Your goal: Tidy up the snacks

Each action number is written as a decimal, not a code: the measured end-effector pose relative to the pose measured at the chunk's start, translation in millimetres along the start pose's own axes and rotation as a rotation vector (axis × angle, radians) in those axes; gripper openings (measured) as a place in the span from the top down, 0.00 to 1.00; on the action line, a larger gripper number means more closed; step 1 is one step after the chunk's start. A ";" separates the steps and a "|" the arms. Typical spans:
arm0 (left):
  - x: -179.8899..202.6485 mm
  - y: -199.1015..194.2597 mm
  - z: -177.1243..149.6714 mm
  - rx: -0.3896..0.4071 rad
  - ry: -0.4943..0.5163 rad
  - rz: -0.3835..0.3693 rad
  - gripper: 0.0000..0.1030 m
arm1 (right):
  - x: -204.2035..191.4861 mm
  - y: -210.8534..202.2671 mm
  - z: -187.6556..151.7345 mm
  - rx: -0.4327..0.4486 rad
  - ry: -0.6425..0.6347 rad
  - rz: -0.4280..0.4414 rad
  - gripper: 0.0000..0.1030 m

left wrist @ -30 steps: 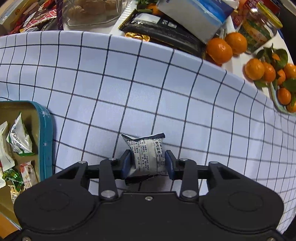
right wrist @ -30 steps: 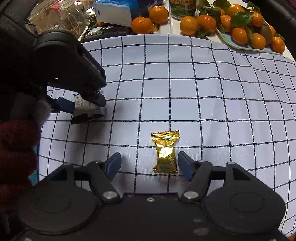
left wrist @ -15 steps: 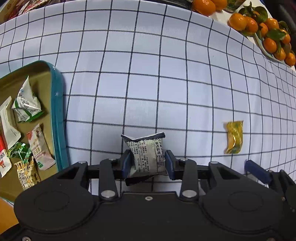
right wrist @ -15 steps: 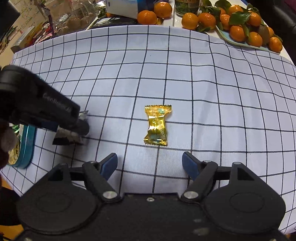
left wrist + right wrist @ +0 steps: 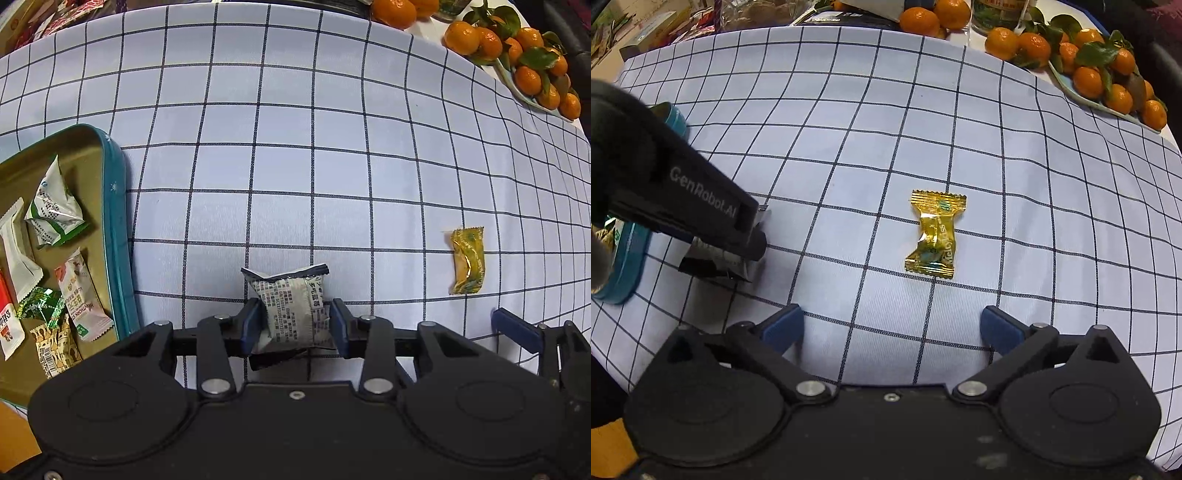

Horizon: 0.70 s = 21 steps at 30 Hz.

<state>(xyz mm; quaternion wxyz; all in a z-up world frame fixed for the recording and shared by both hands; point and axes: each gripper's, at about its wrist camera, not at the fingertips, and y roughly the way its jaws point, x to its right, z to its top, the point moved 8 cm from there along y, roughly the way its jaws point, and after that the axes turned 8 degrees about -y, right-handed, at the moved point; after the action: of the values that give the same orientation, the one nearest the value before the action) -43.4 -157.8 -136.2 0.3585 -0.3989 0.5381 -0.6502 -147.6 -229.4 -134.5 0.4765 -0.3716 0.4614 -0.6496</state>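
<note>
My left gripper (image 5: 293, 323) is shut on a silver snack packet (image 5: 290, 306) with dark print and holds it above the checked cloth, to the right of a teal tin (image 5: 114, 236) that holds several wrapped snacks. The tin's edge also shows in the right wrist view (image 5: 628, 266), partly behind the left gripper (image 5: 753, 240) and its packet (image 5: 713, 260). A gold candy (image 5: 936, 234) lies on the cloth ahead of my open, empty right gripper (image 5: 892, 326). The candy also shows in the left wrist view (image 5: 467, 260), with one right fingertip (image 5: 515, 330) near it.
A plate of tangerines (image 5: 1108, 77) with leaves stands at the far right, also in the left wrist view (image 5: 532, 70). More tangerines (image 5: 934, 18), a jar and boxes crowd the far edge beyond the checked cloth (image 5: 923, 122).
My left gripper has drawn back and turned left toward the tin with the packet still held. My right gripper has pulled back from the gold candy, which now lies farther ahead of it.
</note>
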 end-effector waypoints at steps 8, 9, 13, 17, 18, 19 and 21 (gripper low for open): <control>-3.8 2.6 -3.1 -0.014 -0.053 -0.042 0.53 | 13.1 -7.0 7.3 -0.012 0.006 0.012 0.21; -4.0 3.0 -3.1 -0.017 -0.051 -0.045 0.53 | 16.1 -7.6 9.9 -0.008 0.011 0.010 0.28; -3.5 0.3 -1.6 -0.019 -0.046 -0.054 0.53 | 30.8 -7.5 22.7 -0.005 0.097 0.027 0.38; -1.3 -1.3 -0.8 -0.025 -0.052 -0.059 0.54 | 41.4 -8.0 34.6 0.011 0.163 0.013 0.47; -1.3 -1.4 -0.6 -0.029 -0.055 -0.062 0.54 | 43.2 -7.5 37.9 0.017 0.168 0.001 0.50; -2.0 -1.7 -1.0 -0.036 -0.058 -0.065 0.54 | 44.6 -7.3 39.9 0.019 0.171 -0.012 0.52; -6.0 -4.2 -3.9 -0.052 -0.068 -0.079 0.55 | 46.1 -4.4 43.1 0.008 0.184 -0.023 0.59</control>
<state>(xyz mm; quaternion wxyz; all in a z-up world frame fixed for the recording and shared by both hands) -44.6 -150.2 -133.3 0.3401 -0.4507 0.5264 -0.6357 -121.4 -283.8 -115.5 0.4262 -0.3137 0.4961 -0.6883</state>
